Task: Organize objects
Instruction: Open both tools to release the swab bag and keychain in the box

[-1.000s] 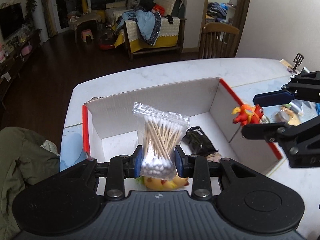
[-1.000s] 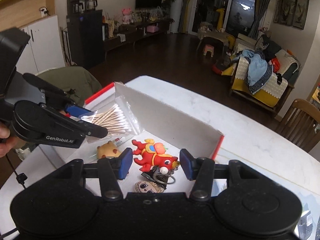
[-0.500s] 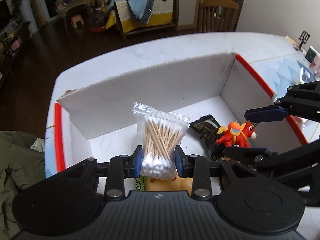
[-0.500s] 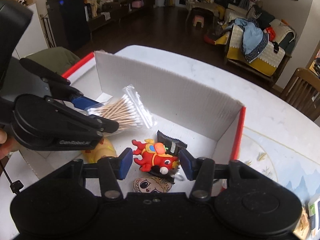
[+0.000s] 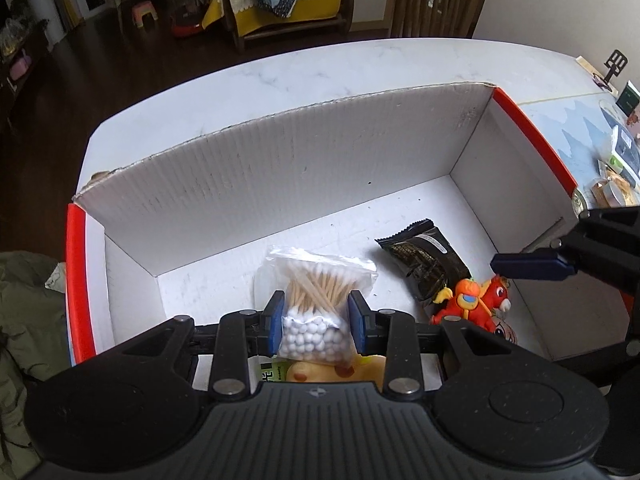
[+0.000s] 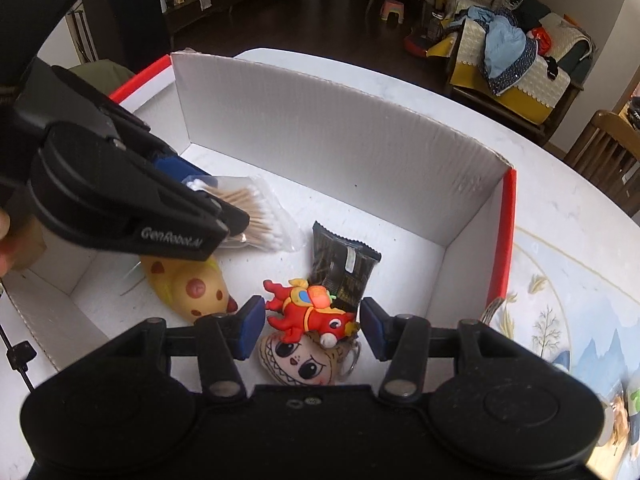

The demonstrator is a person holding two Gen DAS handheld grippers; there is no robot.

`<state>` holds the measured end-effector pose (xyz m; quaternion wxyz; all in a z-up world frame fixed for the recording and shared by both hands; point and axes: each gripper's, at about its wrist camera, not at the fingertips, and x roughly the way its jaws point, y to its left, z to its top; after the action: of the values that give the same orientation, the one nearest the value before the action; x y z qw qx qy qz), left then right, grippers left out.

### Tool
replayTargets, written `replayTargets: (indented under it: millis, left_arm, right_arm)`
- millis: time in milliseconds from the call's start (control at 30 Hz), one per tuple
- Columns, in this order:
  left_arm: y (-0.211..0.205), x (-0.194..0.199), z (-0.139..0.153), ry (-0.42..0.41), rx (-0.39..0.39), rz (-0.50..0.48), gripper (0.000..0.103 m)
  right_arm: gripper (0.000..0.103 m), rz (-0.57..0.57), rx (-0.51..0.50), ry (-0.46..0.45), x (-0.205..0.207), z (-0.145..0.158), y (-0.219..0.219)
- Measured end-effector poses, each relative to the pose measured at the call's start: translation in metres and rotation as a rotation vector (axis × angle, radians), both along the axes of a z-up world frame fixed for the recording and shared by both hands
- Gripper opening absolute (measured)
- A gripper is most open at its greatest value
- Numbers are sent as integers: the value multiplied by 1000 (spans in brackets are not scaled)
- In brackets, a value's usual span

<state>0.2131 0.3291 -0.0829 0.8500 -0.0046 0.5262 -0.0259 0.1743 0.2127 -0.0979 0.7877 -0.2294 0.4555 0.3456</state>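
The bag of cotton swabs (image 5: 316, 300) is pinched between the pads of the left gripper (image 5: 316, 322), held inside the white cardboard box (image 5: 280, 168) above a yellow spotted toy (image 6: 188, 284). The red dragon toy (image 6: 308, 310) sits between the parted fingers of the right gripper (image 6: 312, 326), untouched, lying on a face keychain (image 6: 300, 360) beside a black snack packet (image 6: 344, 268). The box stands on the marble worktop (image 5: 240, 80).

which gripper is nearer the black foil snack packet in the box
Right. The right gripper sits just before the black foil snack packet, open around the red toy; the left gripper is further aside.
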Motion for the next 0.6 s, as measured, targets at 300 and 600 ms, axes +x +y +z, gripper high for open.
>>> replayTargets:
  millis: [300,600]
  left_arm:
    - [4,-2,3,-3,-23,45,66]
    - [4,-17,17,-57,-33,68,71]
  right_arm:
    - [63,-2,63,32,-3,15,-10]
    - [63,21,105,22,-13,34,-25]
